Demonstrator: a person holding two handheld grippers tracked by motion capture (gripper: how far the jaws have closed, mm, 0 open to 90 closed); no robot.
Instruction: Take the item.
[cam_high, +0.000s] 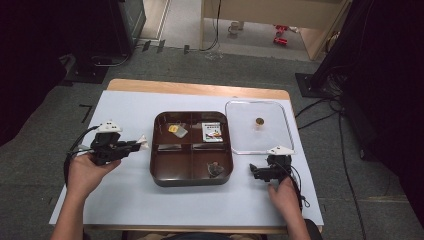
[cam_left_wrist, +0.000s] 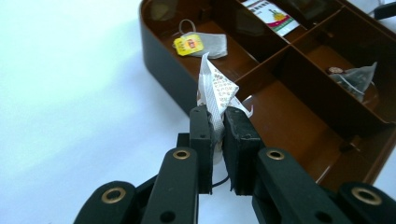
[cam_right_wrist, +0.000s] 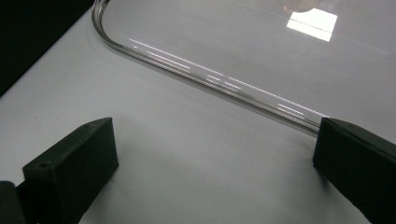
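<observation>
A white sheet (cam_high: 125, 195) covers the table on grey carpet; the left gripper (cam_left_wrist: 217, 122) pinches a white sachet (cam_left_wrist: 215, 86) beside the brown tray (cam_high: 192, 181), while the right gripper (cam_right_wrist: 210, 154) gapes wide, holding nothing, near the clear lid (cam_high: 240, 145)

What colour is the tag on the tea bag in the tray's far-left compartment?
Yellow with a red mark; the tag shows best in the left gripper view.

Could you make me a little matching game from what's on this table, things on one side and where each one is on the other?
Things:
1. white sachet
2. yellow-tagged tea bag
3. clear lid
4. pyramid tea bag

Places:
A. flat on the table, right of the brown tray
B. tray's near-right compartment
C. pinched in the left gripper
D. tray's far-left compartment

Pairs: 1-C, 2-D, 3-A, 4-B
</observation>
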